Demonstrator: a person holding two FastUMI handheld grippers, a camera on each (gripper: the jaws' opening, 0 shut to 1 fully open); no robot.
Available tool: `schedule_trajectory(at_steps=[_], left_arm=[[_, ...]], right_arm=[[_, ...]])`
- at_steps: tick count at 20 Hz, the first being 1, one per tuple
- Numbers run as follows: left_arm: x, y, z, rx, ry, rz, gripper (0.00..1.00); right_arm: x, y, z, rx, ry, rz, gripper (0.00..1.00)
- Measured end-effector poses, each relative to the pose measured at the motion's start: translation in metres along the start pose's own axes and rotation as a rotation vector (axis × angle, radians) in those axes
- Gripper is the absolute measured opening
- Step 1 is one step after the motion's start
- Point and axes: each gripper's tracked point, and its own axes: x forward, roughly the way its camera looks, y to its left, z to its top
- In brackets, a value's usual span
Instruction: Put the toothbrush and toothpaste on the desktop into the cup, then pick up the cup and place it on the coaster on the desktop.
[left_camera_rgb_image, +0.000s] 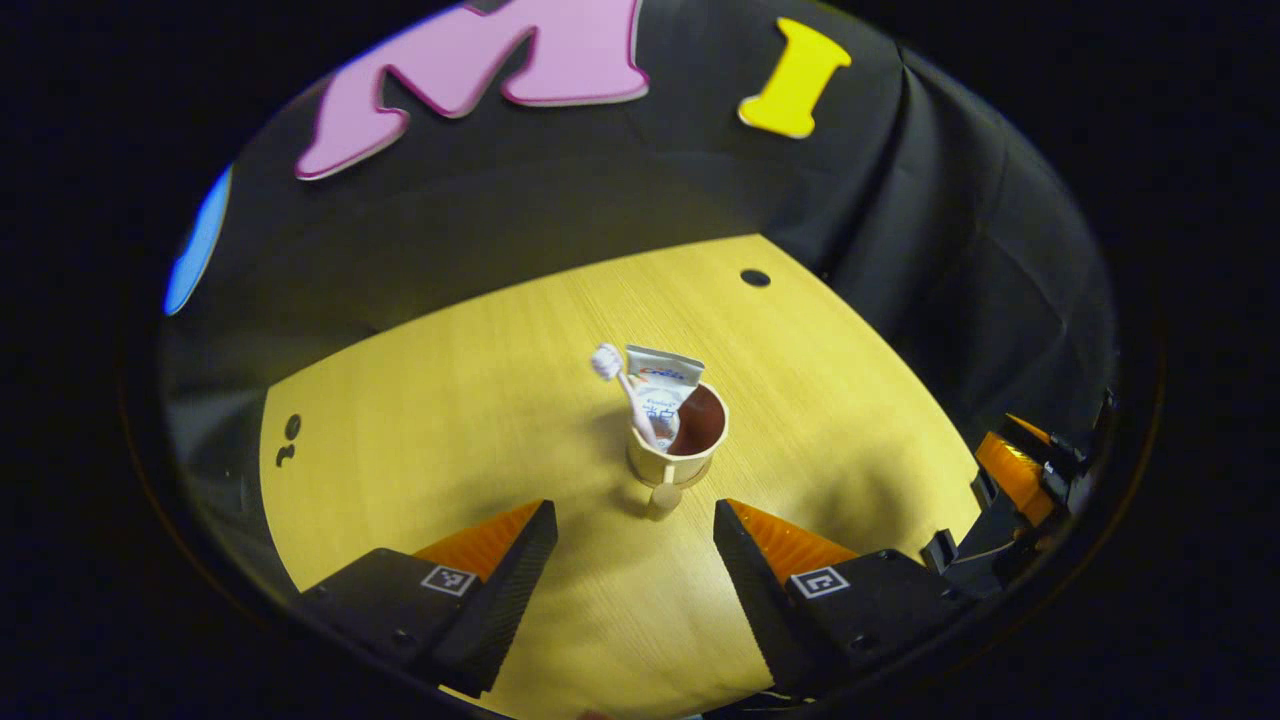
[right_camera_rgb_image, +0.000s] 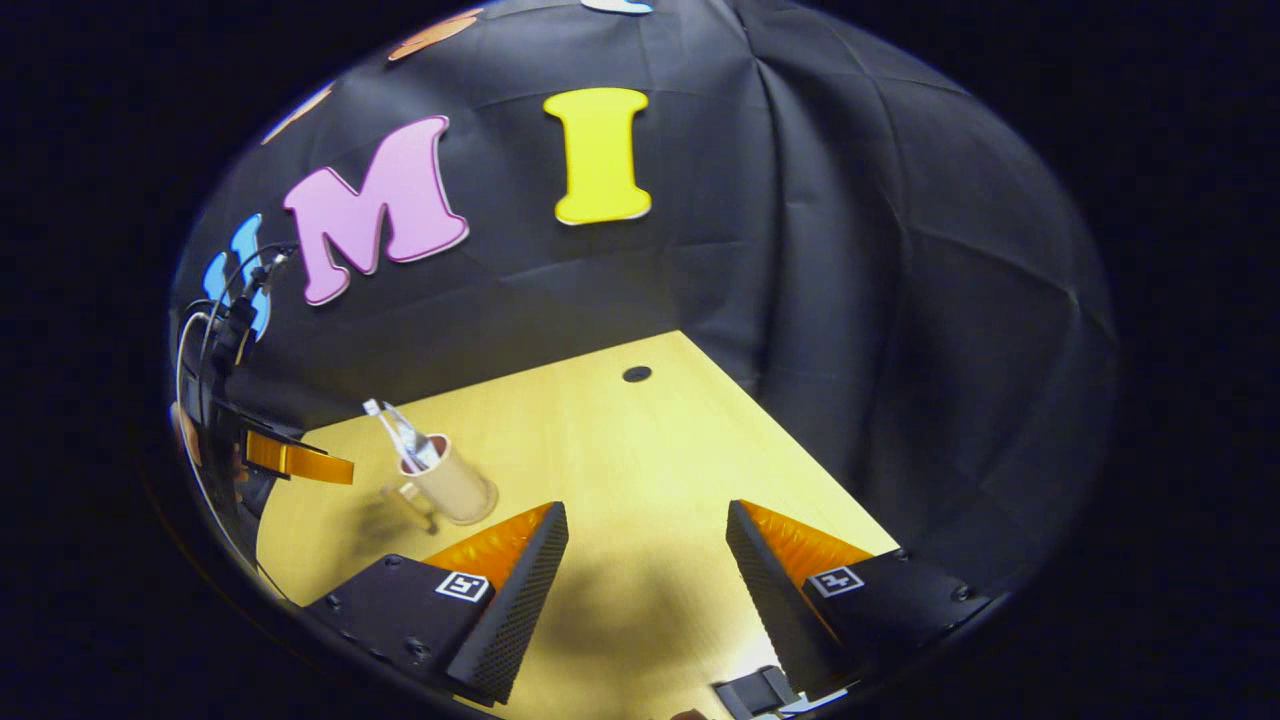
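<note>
Standing ahead of the left gripper (left_camera_rgb_image: 634, 530), whose empty jaws gape wide, is the cup (left_camera_rgb_image: 680, 440).

1. Desk (left_camera_rgb_image: 480, 400): light yellow wood grain, bare across most of its surface.
2. Round dark hole (left_camera_rgb_image: 755, 278) in the desk near the far edge; seen also in the right gripper view.
3. Two small dark marks (left_camera_rgb_image: 290, 437) near the desk's left edge.
4. Black cloth wall (right_camera_rgb_image: 900, 300) behind, creased.
</note>
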Motion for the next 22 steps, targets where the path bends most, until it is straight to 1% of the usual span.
schedule_trajectory(at_steps=[2,4,7,9,11,13,14,16,18,20,21,22], left_arm=[[-0.043,0.011,-0.005,-0.046,-0.111,0.035,0.98],[-0.087,0.029,-0.018,-0.086,-0.220,0.104,0.98],[-0.148,0.045,-0.052,-0.160,-0.392,0.202,0.98],[-0.182,0.048,-0.084,-0.210,-0.474,0.235,0.98],[-0.205,0.044,-0.123,-0.221,-0.499,0.235,0.98],[-0.233,0.050,-0.164,-0.219,-0.531,0.294,0.98],[-0.248,0.050,-0.184,-0.229,-0.551,0.308,0.98],[-0.273,0.048,-0.217,-0.273,-0.602,0.327,0.98],[-0.294,0.050,-0.248,-0.327,-0.641,0.361,0.98],[-0.297,0.059,-0.281,-0.362,-0.601,0.436,0.98],[-0.296,0.062,-0.294,-0.379,-0.579,0.454,0.98],[-0.295,0.060,-0.305,-0.402,-0.556,0.444,0.98]], right_arm=[[-0.015,0.019,0.010,-0.027,-0.017,0.039,0.98],[-0.030,0.039,0.015,-0.052,-0.032,0.076,0.98],[-0.056,0.068,0.014,-0.077,-0.033,0.119,0.98],[-0.078,0.092,0.010,-0.080,-0.029,0.167,0.99],[-0.098,0.112,0.003,-0.123,-0.033,0.208,0.98],[-0.116,0.126,-0.012,-0.172,-0.011,0.240,0.98],[-0.126,0.132,-0.019,-0.186,-0.006,0.253,0.98],[-0.144,0.143,-0.026,-0.209,-0.021,0.266,0.99],[-0.163,0.144,-0.039,-0.236,-0.039,0.252,0.99],[-0.180,0.144,-0.056,-0.232,-0.036,0.246,0.98],[-0.187,0.144,-0.066,-0.228,-0.027,0.247,0.98],[-0.194,0.142,-0.074,-0.228,-0.023,0.246,0.98]])
